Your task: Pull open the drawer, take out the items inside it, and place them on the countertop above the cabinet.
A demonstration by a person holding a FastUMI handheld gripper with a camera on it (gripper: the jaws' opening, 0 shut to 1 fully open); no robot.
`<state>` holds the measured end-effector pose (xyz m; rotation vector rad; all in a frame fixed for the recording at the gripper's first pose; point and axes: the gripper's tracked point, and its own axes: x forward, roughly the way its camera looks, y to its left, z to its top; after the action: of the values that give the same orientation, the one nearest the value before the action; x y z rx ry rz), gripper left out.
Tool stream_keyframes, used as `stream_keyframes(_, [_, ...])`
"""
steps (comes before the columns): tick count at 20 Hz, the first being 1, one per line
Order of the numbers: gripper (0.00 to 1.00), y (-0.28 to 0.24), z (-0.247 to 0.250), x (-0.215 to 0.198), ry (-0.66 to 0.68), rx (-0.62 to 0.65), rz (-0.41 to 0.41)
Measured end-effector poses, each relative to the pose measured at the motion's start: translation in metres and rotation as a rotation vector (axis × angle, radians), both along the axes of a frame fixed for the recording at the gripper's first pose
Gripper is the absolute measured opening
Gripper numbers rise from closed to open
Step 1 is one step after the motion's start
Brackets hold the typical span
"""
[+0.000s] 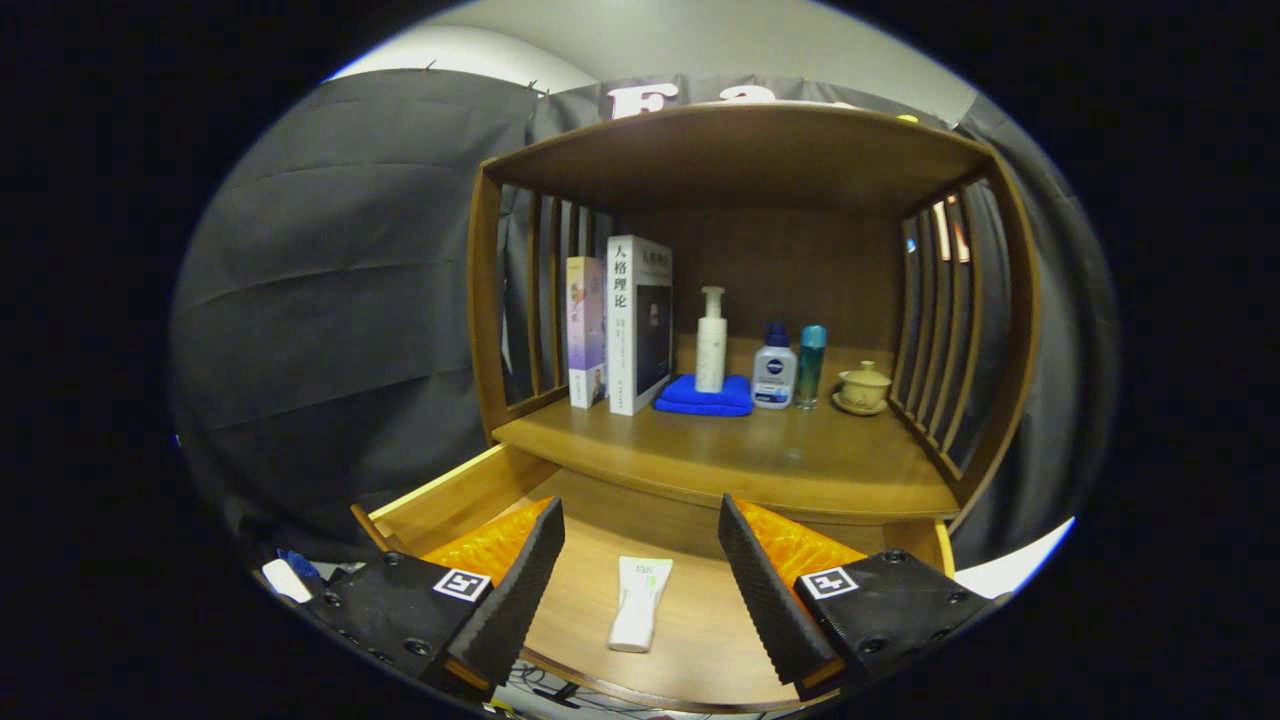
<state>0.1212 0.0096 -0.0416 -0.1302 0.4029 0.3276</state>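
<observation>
One white tube (639, 603) lies flat on the floor of the pulled-out drawer (455, 492), lengthwise between the fingers of the tongs (641, 560) and touching neither. The tongs stand wide apart, holding nothing; the left finger (520, 585) sits at about nine o'clock from the tube and the right finger (765, 590) at about three o'clock, both hanging over the open drawer. Beyond the tube, at twelve o'clock, the worktop (740, 460) of the cabinet runs across under a wooden shelf roof with slatted sides. On the worktop, from ten o'clock round to two o'clock, stand two upright books (622, 325), a folded blue cloth (704, 397) with a white pump bottle (711, 343) on it, a small bottle with a blue cap (774, 368), a slim teal bottle (810, 364) just beside it, and a lidded cup on a saucer (864, 388).
</observation>
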Motion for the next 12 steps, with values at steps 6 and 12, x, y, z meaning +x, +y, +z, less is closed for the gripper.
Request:
stream_keyframes(6, [0.98,0.011,-0.037,0.02,0.167,-0.088,0.063])
stream_keyframes(12, [0.98,0.024,-0.074,0.029,0.343,-0.215,0.182])
